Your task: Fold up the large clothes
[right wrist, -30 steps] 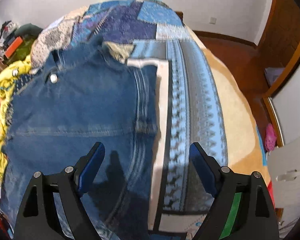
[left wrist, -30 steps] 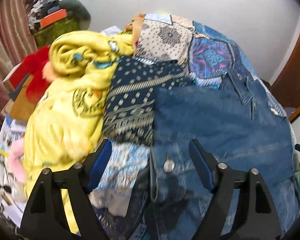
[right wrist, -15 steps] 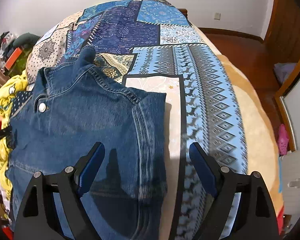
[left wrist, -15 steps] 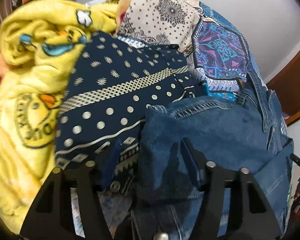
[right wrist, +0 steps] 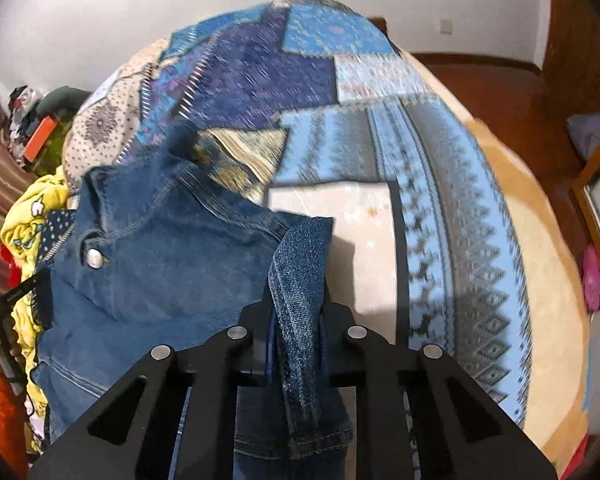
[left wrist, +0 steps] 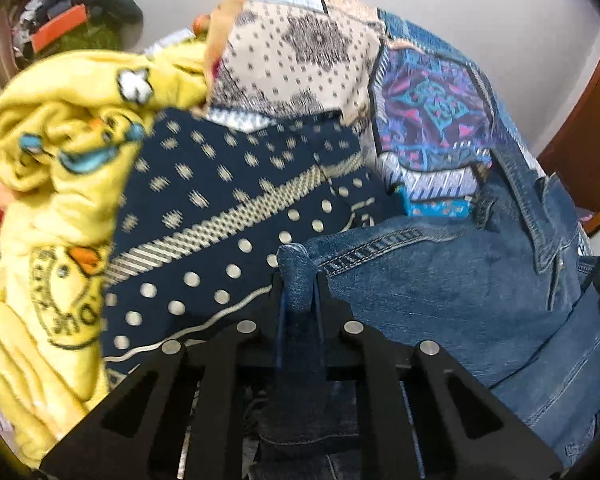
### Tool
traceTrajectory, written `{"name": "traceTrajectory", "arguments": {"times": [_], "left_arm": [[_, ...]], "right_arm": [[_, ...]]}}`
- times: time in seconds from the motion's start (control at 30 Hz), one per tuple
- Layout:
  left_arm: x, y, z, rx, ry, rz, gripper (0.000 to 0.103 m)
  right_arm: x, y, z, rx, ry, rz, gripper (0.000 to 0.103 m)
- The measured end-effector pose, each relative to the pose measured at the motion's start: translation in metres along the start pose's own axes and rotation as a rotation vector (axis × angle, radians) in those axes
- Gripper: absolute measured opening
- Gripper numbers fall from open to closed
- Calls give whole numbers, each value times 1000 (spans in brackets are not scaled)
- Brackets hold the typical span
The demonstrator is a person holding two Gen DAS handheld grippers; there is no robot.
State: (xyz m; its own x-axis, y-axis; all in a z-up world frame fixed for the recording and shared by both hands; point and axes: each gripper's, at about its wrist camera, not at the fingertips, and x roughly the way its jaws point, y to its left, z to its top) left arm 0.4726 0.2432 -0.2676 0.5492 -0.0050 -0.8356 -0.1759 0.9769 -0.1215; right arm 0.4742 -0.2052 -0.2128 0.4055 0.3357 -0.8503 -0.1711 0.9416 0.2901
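Left gripper (left wrist: pixel 298 292): jaws had just been closed on a pinch of the denim jacket (left wrist: pixel 460 292).
Right gripper (right wrist: pixel 296 308): just clamped on the opposite edge.
Jacket: spread on the bed quilt (right wrist: pixel 440 200).
Risk: thin folds could be pulled free if lifted unevenly.

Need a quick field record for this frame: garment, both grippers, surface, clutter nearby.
garment: denim jacket, spread on the bed, collar away from the cameras
left gripper: jaws have just closed, pinching a denim edge
right gripper: jaws have just closed on a denim fold
surface: patchwork bedspread
beside jacket: navy patterned cloth, yellow blanket
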Motion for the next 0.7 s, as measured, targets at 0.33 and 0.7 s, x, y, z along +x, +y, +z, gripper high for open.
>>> {"name": "traceTrajectory", "arguments": {"times": [0.33, 0.7], "left_arm": [[-12, 13, 35, -23, -31, 87, 11], [21, 5, 25, 30, 42, 172, 27]], "right_arm": [[3, 36, 57, -86, -89, -21, 14], [45, 22, 50, -53, 0, -97, 29]]}}
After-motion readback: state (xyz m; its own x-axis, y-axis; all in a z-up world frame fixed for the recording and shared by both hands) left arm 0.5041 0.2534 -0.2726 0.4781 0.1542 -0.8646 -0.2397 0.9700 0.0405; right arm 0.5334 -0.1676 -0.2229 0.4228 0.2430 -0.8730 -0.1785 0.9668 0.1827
